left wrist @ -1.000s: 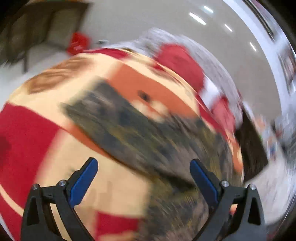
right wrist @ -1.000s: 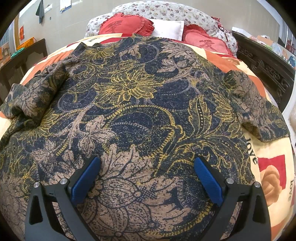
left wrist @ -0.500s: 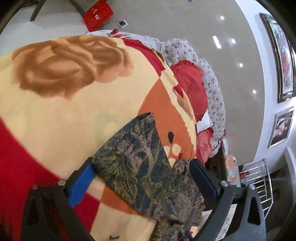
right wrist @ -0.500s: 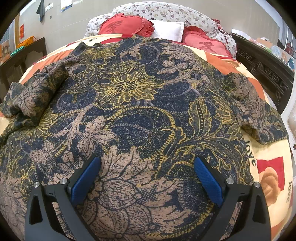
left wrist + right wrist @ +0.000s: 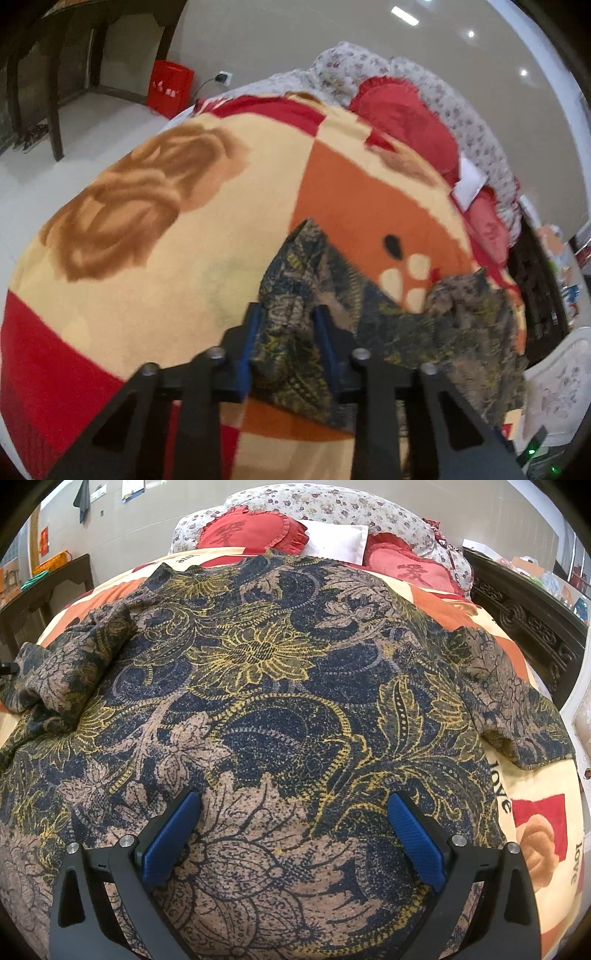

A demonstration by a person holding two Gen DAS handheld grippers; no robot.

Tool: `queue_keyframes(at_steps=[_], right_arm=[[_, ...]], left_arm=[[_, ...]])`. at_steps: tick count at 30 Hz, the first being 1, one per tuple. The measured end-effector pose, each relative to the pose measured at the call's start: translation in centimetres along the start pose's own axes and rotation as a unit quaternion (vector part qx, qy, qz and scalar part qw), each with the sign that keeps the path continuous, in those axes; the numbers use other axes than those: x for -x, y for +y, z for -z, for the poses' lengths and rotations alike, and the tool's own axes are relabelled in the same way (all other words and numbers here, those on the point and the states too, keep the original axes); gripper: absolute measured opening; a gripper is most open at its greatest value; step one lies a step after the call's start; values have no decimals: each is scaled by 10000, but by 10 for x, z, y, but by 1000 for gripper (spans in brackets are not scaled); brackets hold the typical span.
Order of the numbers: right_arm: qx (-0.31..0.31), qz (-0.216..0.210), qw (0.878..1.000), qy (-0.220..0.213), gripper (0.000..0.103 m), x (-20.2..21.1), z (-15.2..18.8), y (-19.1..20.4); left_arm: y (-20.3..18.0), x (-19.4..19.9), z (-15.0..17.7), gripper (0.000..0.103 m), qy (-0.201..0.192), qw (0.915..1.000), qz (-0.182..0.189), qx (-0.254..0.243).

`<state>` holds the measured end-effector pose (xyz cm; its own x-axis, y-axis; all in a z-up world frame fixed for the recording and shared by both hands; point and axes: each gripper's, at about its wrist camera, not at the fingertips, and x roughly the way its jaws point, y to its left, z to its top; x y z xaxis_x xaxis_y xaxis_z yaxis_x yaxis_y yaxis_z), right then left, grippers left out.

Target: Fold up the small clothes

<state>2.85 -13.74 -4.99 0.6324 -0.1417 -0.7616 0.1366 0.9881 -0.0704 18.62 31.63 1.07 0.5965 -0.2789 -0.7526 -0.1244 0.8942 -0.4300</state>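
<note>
Your left gripper (image 5: 286,325) has just been closing, and in the left wrist view its blue pads (image 5: 246,347) now stand close together with a bunched sleeve end of the dark floral knit top (image 5: 406,328) between them; the cloth fills the gap and the pads press on it. This view shows only that sleeve and a narrow part of the garment, a little blurred, lying on the fleece blanket with cream, orange and red patches and a brown rose (image 5: 155,236). The right wrist view gives you what the left one does not: the whole top (image 5: 266,686) spread flat over the bed, with navy, tan and yellow flowers and a grainy, dotted weave. Its one sleeve is crumpled at the left edge of the picture and the other lies flat at the right, on the blanket (image 5: 532,812). Your right gripper (image 5: 293,834) hangs over the lower part of the top with its ribbed blue pads (image 5: 415,840) wide apart, clamping nothing. At the head of the bed you see heart-shaped red cushions with frills (image 5: 251,530) against a flowered quilt (image 5: 332,502).
</note>
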Motion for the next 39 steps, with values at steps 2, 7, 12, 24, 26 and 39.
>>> queue_keyframes(at_steps=[2, 7, 12, 24, 26, 39], right_arm=[[1, 1, 10000, -2, 102, 0, 0, 0], [1, 1, 10000, -1, 102, 0, 1, 0], [8, 10, 10000, -2, 102, 0, 0, 2], [11, 14, 10000, -3, 102, 0, 0, 1], [14, 17, 10000, -4, 102, 0, 0, 2], [-39, -49, 9999, 79, 103, -2, -1, 0]], left_arm=[[-5, 5, -2, 25, -116, 9994, 338, -4], [-27, 7, 1, 36, -229, 9976, 589, -287], [-34, -6, 4, 37, -141, 9990, 10, -418], [-26, 17, -8, 7, -429, 9965, -683, -220], [-18, 48, -19, 7, -791, 9930, -880, -67], [24, 230, -69, 7, -2726, 9463, -1575, 728]])
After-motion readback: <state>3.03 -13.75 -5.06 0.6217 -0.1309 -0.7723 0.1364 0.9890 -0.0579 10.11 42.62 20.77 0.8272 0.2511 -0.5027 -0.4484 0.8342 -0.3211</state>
